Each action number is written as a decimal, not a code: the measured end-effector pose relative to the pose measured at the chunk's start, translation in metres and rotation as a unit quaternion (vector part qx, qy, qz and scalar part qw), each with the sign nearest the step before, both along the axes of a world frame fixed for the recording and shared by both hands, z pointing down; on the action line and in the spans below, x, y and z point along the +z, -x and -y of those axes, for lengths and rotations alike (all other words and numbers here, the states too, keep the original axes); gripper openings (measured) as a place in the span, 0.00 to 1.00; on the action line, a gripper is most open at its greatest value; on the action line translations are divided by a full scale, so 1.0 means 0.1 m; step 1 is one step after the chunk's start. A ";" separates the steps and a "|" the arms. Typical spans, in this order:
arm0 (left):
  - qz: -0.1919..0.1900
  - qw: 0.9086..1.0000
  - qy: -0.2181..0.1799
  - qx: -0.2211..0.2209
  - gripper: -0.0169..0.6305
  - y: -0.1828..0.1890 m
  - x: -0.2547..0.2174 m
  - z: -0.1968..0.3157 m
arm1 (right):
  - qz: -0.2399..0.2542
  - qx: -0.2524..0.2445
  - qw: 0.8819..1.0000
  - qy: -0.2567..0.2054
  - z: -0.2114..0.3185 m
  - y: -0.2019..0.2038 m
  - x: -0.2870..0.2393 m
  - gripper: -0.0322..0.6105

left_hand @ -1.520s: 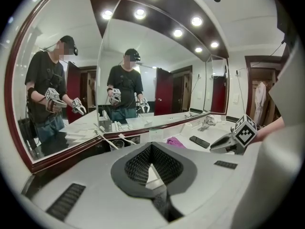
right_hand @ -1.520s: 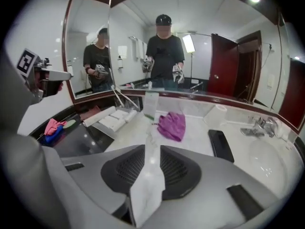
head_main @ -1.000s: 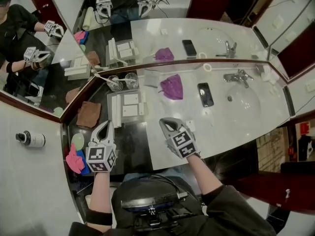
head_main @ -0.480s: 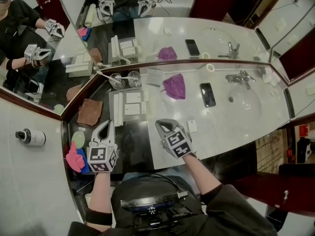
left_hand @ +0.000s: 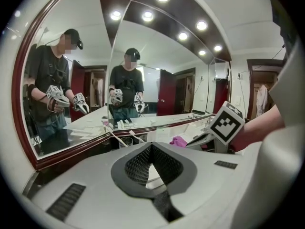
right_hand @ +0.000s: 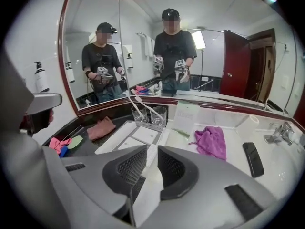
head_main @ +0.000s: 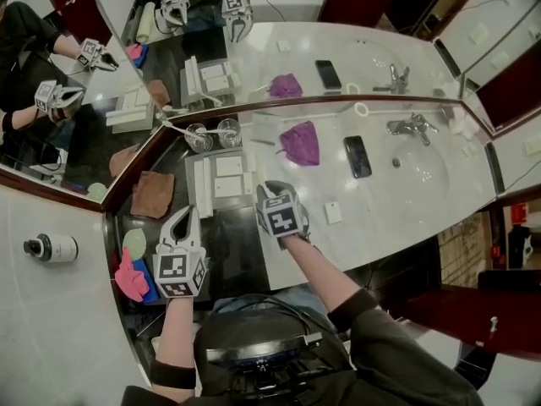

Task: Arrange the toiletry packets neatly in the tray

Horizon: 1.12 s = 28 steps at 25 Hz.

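Reaching step: the right claw (head_main: 269, 193), just parting with nothing between, points at the tray's (head_main: 201, 186) packets (head_main: 226, 169) mid-frame. The left claw (head_main: 184, 216) is pressed together, empty. Next: pinch one packet squarely.

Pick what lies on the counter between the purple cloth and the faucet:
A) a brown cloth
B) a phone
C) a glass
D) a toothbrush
B: in the head view the dark phone lies flat, with the purple cloth on one side of it and the faucet on the other.
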<state>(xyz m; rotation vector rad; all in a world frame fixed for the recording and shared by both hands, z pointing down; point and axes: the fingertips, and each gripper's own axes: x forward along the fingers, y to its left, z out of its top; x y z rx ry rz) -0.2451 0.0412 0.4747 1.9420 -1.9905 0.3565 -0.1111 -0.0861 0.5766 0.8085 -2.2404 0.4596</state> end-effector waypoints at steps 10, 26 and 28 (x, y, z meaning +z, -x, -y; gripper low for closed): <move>-0.005 1.000 0.008 0.017 0.03 0.22 0.13 0.07 | -0.034 0.099 0.994 0.043 0.55 0.44 0.62 0.42; -0.020 0.999 0.032 0.000 0.03 0.48 0.39 0.03 | -0.072 0.118 0.987 0.076 0.91 0.60 1.11 0.36; -0.020 0.999 0.032 -0.002 0.03 0.51 0.40 0.04 | -0.074 0.114 0.987 0.082 0.88 0.61 1.16 0.28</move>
